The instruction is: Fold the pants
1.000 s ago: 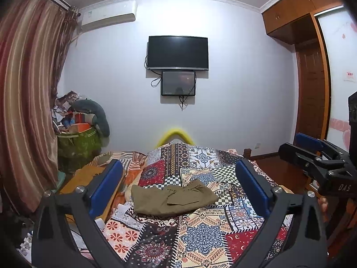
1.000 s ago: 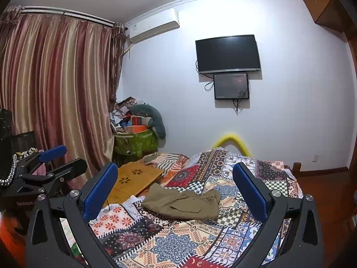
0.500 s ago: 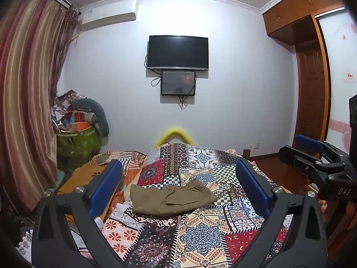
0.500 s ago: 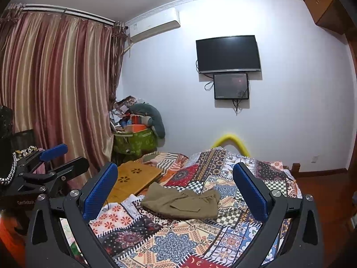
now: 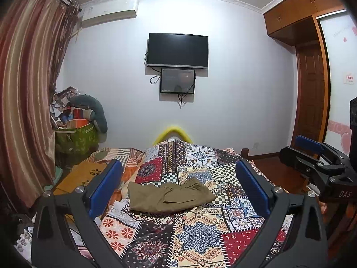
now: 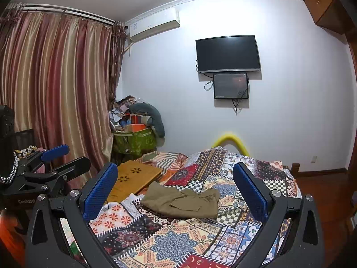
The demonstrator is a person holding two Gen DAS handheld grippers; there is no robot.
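Observation:
Olive-green pants [image 5: 169, 197] lie bunched in a flat heap on the patchwork bedspread [image 5: 196, 236], seen also in the right wrist view as pants [image 6: 181, 203]. My left gripper [image 5: 178, 172] hangs open well above and short of them, nothing between its blue pads. My right gripper [image 6: 175, 174] is open too, held back from the bed at about the same height. The other gripper shows at each view's edge: the right gripper [image 5: 312, 154] at the right, the left gripper [image 6: 64, 158] at the left.
A wooden lap tray [image 6: 133, 178] rests on the bed's left side. A green bin [image 6: 133, 143] piled with clutter stands by the striped curtain [image 6: 55, 93]. A yellow arch [image 5: 171, 132] marks the bed's far end. A wardrobe [image 5: 312, 89] is at right.
Both views have shifted only slightly, drifting a little higher and back; the pants have not moved and both grippers stay open.

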